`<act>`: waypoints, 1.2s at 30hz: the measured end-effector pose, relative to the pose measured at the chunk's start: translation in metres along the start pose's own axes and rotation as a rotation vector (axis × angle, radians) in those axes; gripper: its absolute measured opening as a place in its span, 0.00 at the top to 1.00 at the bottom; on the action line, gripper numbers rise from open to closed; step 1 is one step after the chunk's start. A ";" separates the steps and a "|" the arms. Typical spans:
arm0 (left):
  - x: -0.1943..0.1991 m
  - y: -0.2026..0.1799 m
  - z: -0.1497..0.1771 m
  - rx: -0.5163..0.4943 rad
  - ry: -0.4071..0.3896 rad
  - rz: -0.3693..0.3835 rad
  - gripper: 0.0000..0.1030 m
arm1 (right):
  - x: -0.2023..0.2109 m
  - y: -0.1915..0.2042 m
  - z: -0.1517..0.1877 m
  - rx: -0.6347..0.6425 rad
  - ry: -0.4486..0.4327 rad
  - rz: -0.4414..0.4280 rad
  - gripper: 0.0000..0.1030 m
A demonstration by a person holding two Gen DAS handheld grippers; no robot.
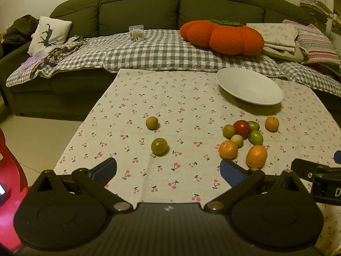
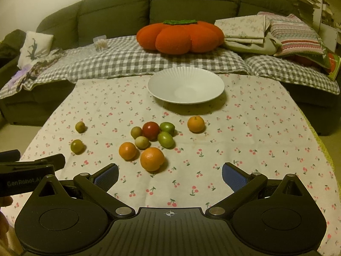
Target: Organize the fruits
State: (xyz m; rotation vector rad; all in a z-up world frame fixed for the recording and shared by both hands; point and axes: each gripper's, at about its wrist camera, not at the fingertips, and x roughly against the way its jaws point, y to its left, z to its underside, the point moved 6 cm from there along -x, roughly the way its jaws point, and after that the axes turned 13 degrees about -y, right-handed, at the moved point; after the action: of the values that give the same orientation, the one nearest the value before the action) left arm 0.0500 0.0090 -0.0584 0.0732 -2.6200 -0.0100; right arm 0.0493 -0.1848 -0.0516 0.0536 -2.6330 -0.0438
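Cherry-print tablecloth (image 2: 245,128) fills the middle of both views, dark green sofa (image 2: 191,2) across the top with a grey check blanket (image 2: 119,61) and an orange pumpkin cushion (image 2: 180,36) on the seat. White ribbed plate (image 2: 186,88) sits upper centre in the right wrist view, upper right in the left wrist view, nothing on it. Fruit cluster lies centre frame below the plate: red fruit (image 2: 150,130), 2 green fruits (image 2: 165,139) touching it, 2 small tan ones, 2 oranges (image 2: 152,159) at the near edge. 1 more orange (image 2: 195,124) sits alone just right of the cluster. 2 strays well left: brownish fruit (image 1: 152,122) and yellow-green fruit (image 1: 159,146), centre of the left wrist view. Left gripper (image 1: 168,168) low in frame, jaws wide apart, holding nothing. Right gripper (image 2: 170,173) same: jaws wide apart, empty, nearest orange just beyond its left finger.
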 end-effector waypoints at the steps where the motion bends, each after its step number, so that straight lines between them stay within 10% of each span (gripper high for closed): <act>1: 0.000 0.000 0.000 0.000 0.001 0.002 0.01 | 0.000 0.000 0.000 0.000 0.000 0.000 0.00; 36: -0.024 0.029 0.000 0.026 0.012 -0.047 0.01 | -0.022 -0.011 0.003 -0.046 0.029 0.002 0.00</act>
State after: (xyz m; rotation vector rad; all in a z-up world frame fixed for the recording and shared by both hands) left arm 0.0694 0.0397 -0.0698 0.1430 -2.6063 0.0079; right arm 0.0680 -0.1947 -0.0652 0.0353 -2.6022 -0.1023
